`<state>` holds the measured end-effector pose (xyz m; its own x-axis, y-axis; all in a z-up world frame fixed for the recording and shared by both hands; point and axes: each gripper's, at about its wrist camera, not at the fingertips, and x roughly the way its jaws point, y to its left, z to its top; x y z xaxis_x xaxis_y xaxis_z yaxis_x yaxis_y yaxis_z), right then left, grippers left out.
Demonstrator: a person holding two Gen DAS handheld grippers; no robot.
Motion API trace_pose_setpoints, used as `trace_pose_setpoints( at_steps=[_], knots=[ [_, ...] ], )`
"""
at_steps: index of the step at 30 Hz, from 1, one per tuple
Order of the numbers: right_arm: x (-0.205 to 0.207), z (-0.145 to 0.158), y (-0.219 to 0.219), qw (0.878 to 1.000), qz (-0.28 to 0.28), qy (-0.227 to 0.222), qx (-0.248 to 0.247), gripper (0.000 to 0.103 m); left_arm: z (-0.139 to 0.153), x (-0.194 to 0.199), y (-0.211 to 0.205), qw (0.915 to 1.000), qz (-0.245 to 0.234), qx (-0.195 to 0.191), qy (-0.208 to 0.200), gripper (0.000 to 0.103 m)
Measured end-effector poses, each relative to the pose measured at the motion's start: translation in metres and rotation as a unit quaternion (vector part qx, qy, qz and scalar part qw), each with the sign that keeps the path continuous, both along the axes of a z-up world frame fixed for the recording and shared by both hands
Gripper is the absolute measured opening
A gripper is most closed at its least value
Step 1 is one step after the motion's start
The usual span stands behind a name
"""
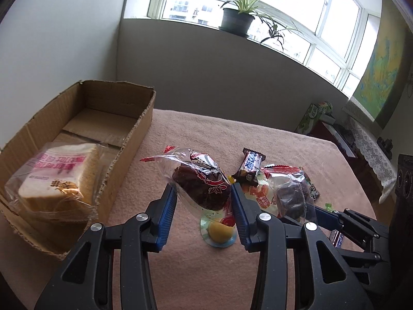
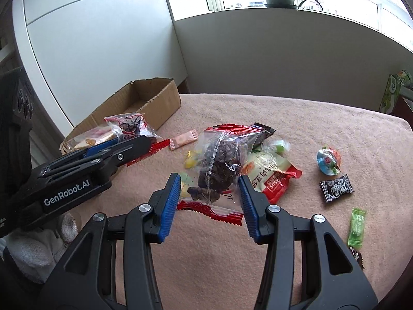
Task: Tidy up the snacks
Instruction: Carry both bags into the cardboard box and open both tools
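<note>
**Two claws, each closed on a clear bag of dark snack**

Snacks lie scattered on a pink cloth (image 2: 322, 118) in front of you, with a cardboard box (image 1: 134, 134) off to the left of both claws.

Your left claw (image 1: 204, 193) has its blue pads against both sides of a clear, red-printed bag holding a dark brown cake (image 1: 204, 183). It grips this bag, which looks raised off the cloth. Directly below the bag, between the pads, lies a small jelly cup (image 1: 219, 232) with a yellow centre. Just beyond the right pad sits a dark chocolate bar (image 1: 249, 166). To the left of the claw, inside the box, rests a wrapped loaf of sliced bread (image 1: 59, 178); the far half of the box floor is bare cardboard.

Your right claw (image 2: 209, 183) is closed to a middling width on a second clear bag of dark dried fruit (image 2: 219, 165), its red crimped edge (image 2: 209, 210) hanging below the pads. Touching the right pad is a white and red packet (image 2: 271, 173). Further right on the cloth, well apart from the claw, lie a round foil-topped jelly cup (image 2: 328, 160), a black wrapped sweet (image 2: 336, 188) and a green wrapped sweet (image 2: 357, 227). Beyond the left pad lies a pale pink sweet (image 2: 183, 139).

From the right wrist view, your left claw appears to the left, carrying its bag near the box's near end. A potted plant (image 1: 238, 13) stands on the windowsill far ahead.
</note>
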<state>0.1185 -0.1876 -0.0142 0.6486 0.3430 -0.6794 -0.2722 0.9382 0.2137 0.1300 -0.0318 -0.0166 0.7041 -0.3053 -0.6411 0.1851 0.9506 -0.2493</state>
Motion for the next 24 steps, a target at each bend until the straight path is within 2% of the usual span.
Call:
trace_pose_setpoints(
  at_steps=[10,14,24],
  knots=[
    [0.037,0.033,0.053,0.999,0.038,-0.014,0.029,0.048,0.026,-0.012,0.04,0.9983,0.034,-0.005,-0.047,0.041],
    [0.053,0.034,0.078,0.999,0.044,-0.014,0.028,0.048,0.03,-0.015,0.063,0.9965,0.057,0.004,-0.062,0.041],
    [0.082,0.026,0.127,0.997,0.067,-0.001,0.047,0.048,0.025,-0.013,0.123,0.9913,0.117,-0.001,-0.06,0.041]
  ],
)
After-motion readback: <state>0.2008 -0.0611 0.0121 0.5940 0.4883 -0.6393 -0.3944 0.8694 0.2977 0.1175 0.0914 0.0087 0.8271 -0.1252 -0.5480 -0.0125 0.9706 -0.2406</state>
